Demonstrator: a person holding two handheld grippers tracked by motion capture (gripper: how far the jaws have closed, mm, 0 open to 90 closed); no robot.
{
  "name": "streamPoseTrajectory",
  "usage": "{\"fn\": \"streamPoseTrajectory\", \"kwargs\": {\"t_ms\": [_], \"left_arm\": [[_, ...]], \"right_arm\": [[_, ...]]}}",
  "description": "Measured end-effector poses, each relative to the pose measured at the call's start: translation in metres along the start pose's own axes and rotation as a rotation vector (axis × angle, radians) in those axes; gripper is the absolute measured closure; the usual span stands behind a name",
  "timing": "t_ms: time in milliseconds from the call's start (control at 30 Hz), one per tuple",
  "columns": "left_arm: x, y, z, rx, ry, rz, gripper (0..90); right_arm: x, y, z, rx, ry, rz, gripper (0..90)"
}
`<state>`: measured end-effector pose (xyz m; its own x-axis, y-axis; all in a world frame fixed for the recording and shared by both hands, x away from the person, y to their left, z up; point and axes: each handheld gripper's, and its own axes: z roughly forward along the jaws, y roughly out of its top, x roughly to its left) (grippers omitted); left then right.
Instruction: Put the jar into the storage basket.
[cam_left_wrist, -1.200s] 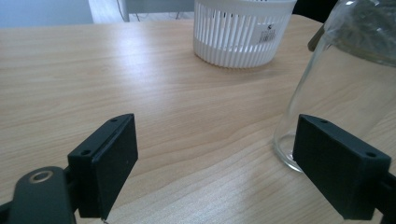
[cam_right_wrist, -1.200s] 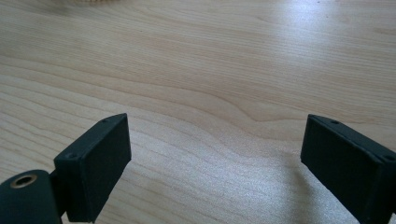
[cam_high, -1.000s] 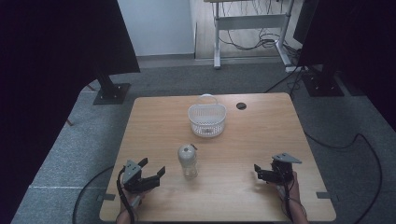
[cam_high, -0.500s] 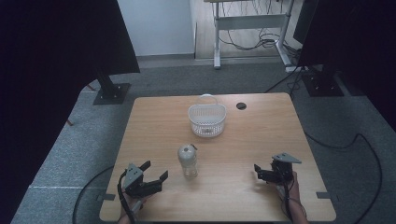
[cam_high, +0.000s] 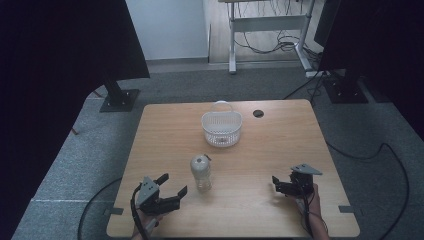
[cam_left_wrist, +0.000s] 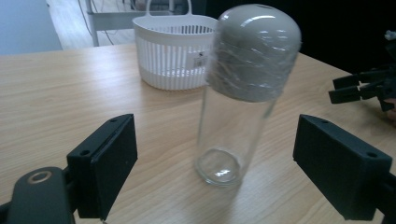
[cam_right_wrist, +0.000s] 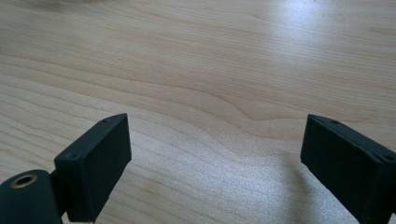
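A clear glass bottle with a grey domed cap stands upright on the wooden tabletop, near the person's edge and a little left of the middle. It stands free, with bare wood all around it, so a gripper can come at it from either side without pushing anything else.

The left gripper points toward the bottle from the left. Its jaws are spread wide and have just been opening a little more; in the left gripper view the bottle stands ahead of them and between their lines, but no pad touches the glass. I judge that the jaws are opened like this so that the round body fits between them. The body is smooth and the cap makes the top heavy, so a grip low or at the middle of the glass seems safer than a grip on the cap.

The right gripper rests near the right side of the tabletop, well apart from the bottle. Its jaws are also released and hold nothing; under them there is bare wood. It seems to wait there to keep the way free.

A white plastic basket with a handle stands farther back, behind the bottle, and its open top is the likely place for the bottle.
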<state>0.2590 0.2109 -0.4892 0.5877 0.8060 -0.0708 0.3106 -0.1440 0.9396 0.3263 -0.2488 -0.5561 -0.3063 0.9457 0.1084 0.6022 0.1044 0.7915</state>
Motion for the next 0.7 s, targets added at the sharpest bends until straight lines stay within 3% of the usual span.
{"fn": "streamPoseTrajectory", "kwargs": {"t_ms": [167, 567, 700], "left_arm": [[-0.006, -0.001, 0.006, 0.018, -0.003, -0.005, 13.5], [-0.017, 0.001, 0.016, 0.012, -0.011, -0.040, 13.5], [-0.023, 0.001, 0.020, 0.014, -0.013, -0.033, 12.7]], "right_arm": [[0.000, 0.000, 0.000, 0.001, -0.001, -0.002, 7.9], [0.001, 0.000, 0.001, 0.006, -0.007, -0.005, 7.8], [0.001, 0.000, 0.001, 0.007, -0.008, -0.006, 7.8]]}}
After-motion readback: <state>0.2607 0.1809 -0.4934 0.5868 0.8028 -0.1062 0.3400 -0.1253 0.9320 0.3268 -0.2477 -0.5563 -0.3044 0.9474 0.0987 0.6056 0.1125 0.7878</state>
